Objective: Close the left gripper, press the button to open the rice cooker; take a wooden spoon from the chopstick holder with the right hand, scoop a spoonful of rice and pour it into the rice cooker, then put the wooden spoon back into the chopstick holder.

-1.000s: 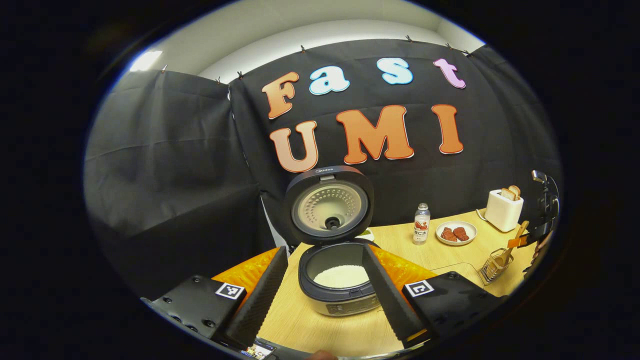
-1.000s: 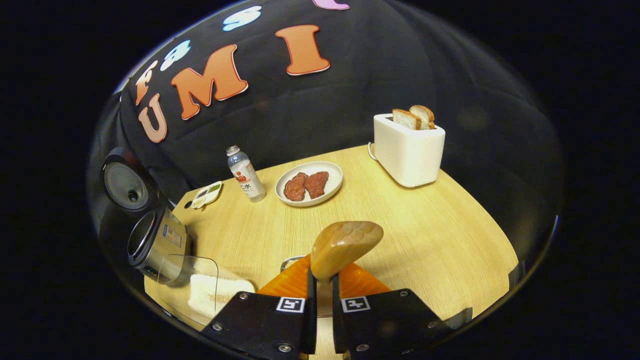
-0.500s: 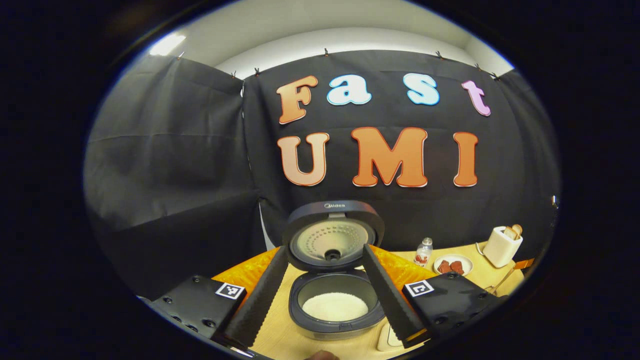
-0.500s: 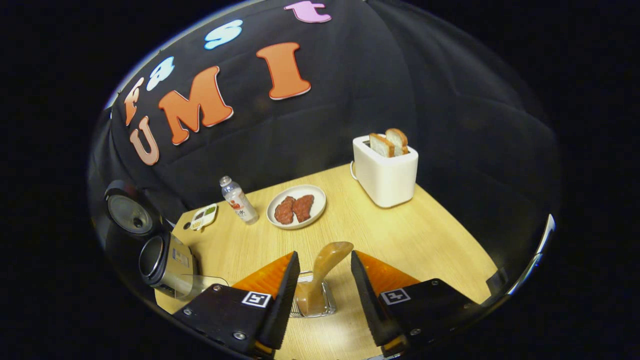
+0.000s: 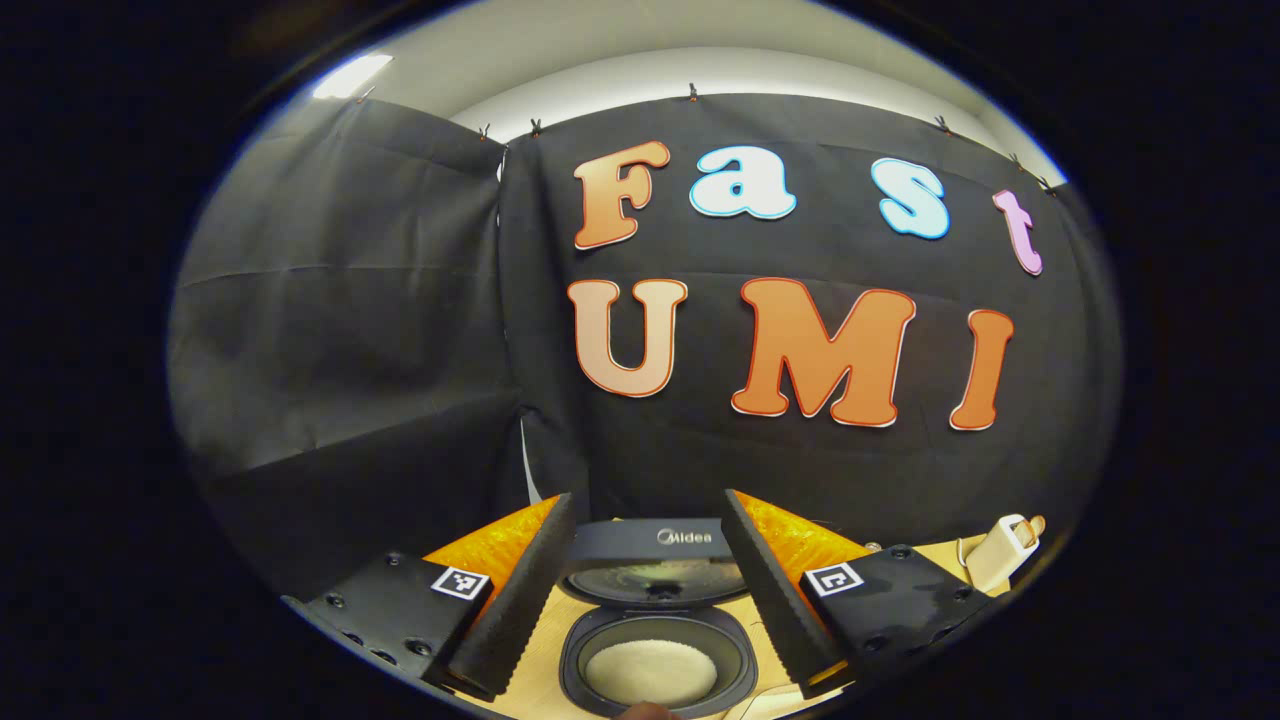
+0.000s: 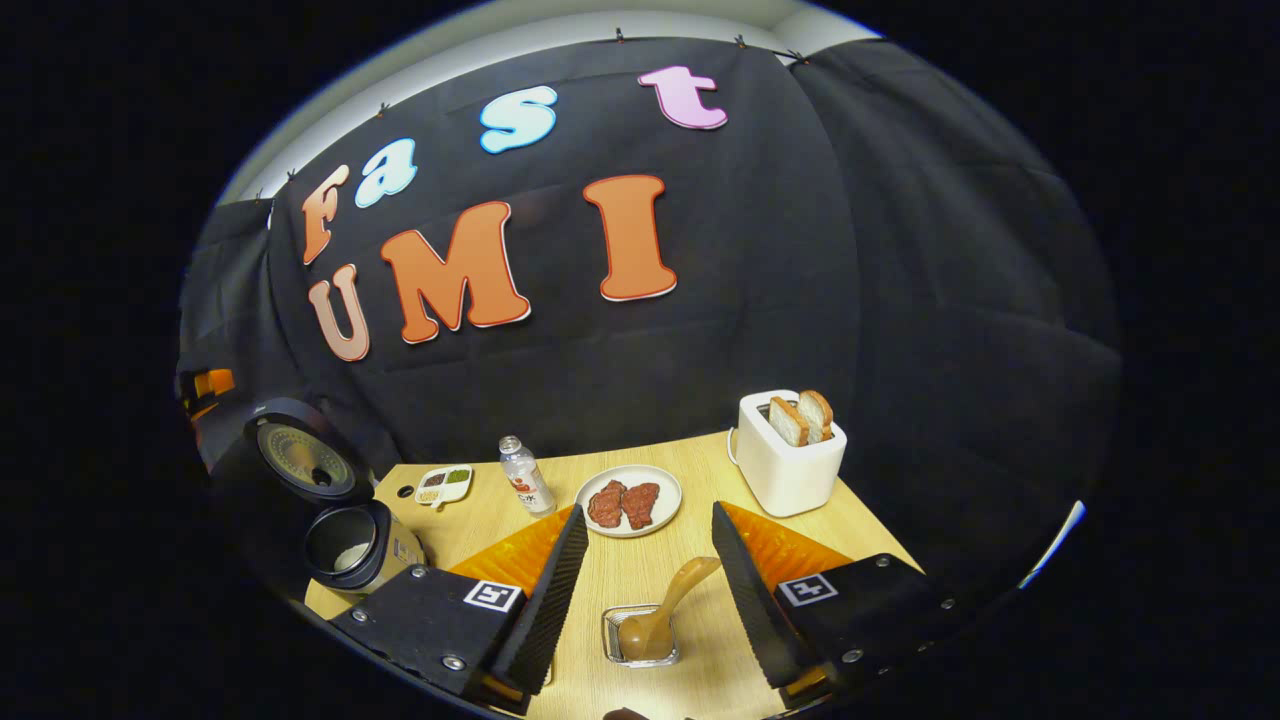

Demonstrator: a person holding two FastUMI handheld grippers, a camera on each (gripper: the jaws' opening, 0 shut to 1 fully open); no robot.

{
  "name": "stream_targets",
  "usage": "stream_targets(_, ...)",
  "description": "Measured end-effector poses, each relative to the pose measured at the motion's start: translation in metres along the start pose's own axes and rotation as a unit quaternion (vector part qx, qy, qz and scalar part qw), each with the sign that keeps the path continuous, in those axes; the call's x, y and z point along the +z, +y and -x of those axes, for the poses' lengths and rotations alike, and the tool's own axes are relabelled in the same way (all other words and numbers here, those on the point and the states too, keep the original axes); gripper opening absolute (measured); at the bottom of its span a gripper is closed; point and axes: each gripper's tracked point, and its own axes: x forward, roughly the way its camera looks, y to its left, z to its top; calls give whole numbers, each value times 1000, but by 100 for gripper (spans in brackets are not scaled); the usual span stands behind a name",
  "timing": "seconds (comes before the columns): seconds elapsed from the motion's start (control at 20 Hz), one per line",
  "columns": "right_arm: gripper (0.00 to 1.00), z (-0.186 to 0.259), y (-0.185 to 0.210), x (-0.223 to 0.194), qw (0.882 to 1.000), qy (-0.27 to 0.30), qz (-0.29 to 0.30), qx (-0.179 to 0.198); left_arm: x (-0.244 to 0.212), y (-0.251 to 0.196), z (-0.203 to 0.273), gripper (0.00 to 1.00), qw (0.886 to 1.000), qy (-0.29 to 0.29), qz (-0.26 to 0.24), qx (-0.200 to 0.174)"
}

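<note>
Evidently the spoon (image 6: 668, 608) is sitting back in the holder (image 6: 640, 636), which is standing well right of the open rice cooker (image 6: 355, 545). Both the right tool (image 6: 640, 590) and left tool (image 5: 648, 590) are hanging released, gripping nothing. Judged complete; nothing further is needed beyond withdrawing.

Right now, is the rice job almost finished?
It looks finished. The dark round rice cooker stands open with white rice inside. The brown wooden spoon is in the clear chopstick holder. The right gripper and left gripper are open, holding nothing. Nothing seems left.
</note>
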Motion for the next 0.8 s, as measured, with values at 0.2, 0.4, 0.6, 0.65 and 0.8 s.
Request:
stream_targets(0.2, 79, 8, 12, 12, 1000, -13, 24, 9, -9, -21, -53, 95, 998, 55, -15, -5)
stream_targets(0.4, 80, 9, 15, 13, 999, -8, 30, 12, -41, -22, -87, 95, 993, 107, -40, 17)
stream_targets(0.6, 80, 8, 21, 14, 999, 3, 27, 18, -78, -10, -90, 99, 985, 164, -27, 50)
stream_targets(0.65, 80, 9, 25, 14, 999, 4, 27, 22, -80, -11, -87, 100, 984, 169, -30, 53)
stream_targets(0.8, 80, 9, 43, 12, 999, 8, 33, 35, -106, -12, -63, 99, 975, 209, -38, 58)
